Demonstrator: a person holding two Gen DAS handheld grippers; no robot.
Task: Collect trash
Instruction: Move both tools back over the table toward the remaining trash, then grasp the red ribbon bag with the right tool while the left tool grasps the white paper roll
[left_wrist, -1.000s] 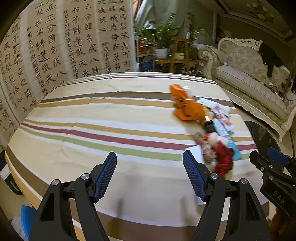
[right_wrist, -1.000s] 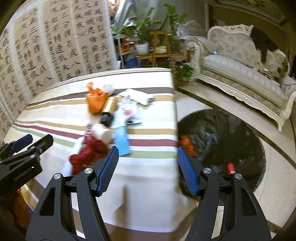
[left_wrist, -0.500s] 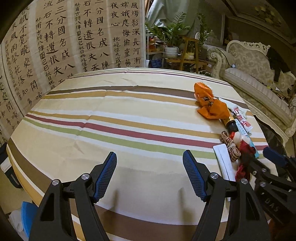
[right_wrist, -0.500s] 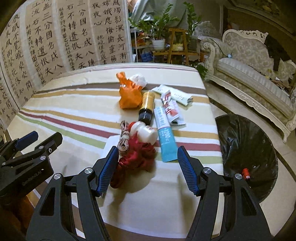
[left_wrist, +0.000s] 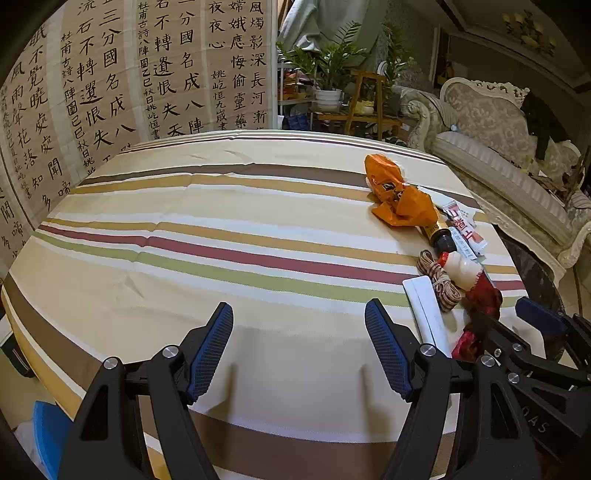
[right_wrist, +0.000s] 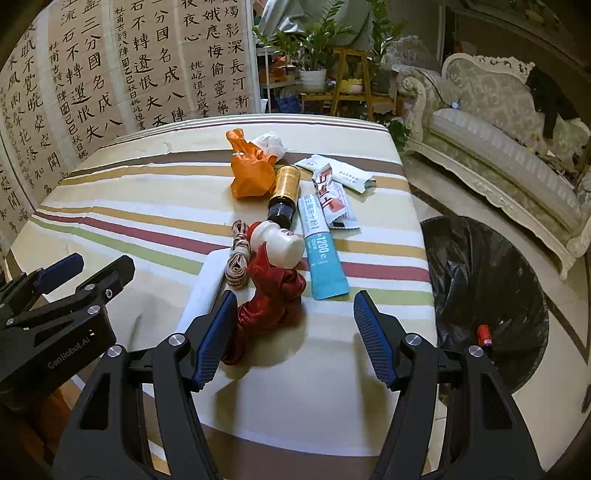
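Crumpling glossy red wrapper (right_wrist: 271, 295) beside twine coil (right_wrist: 238, 264).

"1200" on teal tube (right_wrist: 322, 246); "CenRobot.AI" on left hand-held gripper (right_wrist: 83, 266).

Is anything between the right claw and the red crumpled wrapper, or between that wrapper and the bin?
Nothing visible. The open right claw hangs just short of the red crumpled wrapper, which lies nearest it. The black-lined trash bin sits on the floor past the table edge, with bare cloth between.
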